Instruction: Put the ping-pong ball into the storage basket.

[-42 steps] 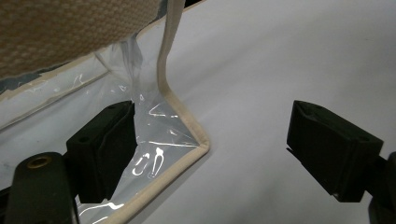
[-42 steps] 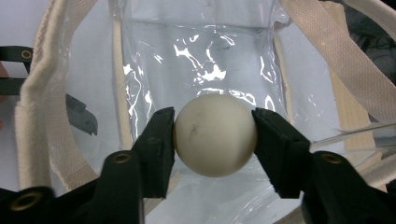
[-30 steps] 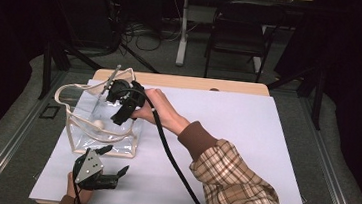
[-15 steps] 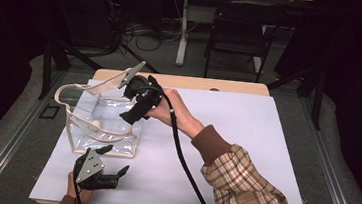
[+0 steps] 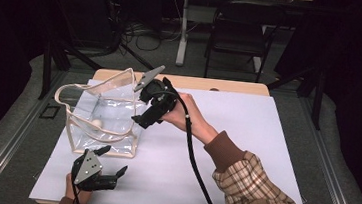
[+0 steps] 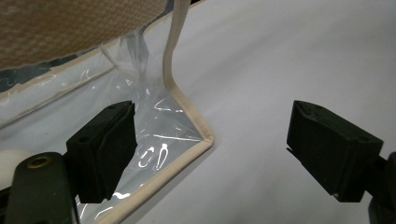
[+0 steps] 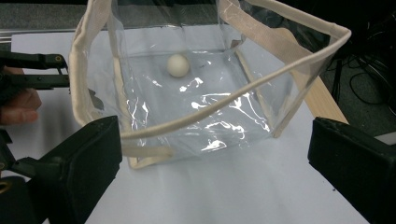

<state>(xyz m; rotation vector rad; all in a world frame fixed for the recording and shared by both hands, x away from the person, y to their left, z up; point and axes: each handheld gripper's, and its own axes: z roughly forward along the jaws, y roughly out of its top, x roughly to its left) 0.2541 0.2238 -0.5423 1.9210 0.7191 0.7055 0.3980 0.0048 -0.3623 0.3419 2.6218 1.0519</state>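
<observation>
The left gripper (image 5: 107, 168) rests with its jaws wide apart, holding nothing, just beside the near corner of the clear bag (image 5: 85, 115) on the white table (image 5: 264, 155). A small white ball (image 7: 178, 65) lies inside (dropped in, I think). The right gripper (image 5: 142, 121), whose jaws have just been opening, is empty beside the bag; next it likely pulls away.

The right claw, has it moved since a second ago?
Yes. The right claw has pulled back out of the clear bag toward its right edge, and its jaws have just been opening with nothing between them.
</observation>
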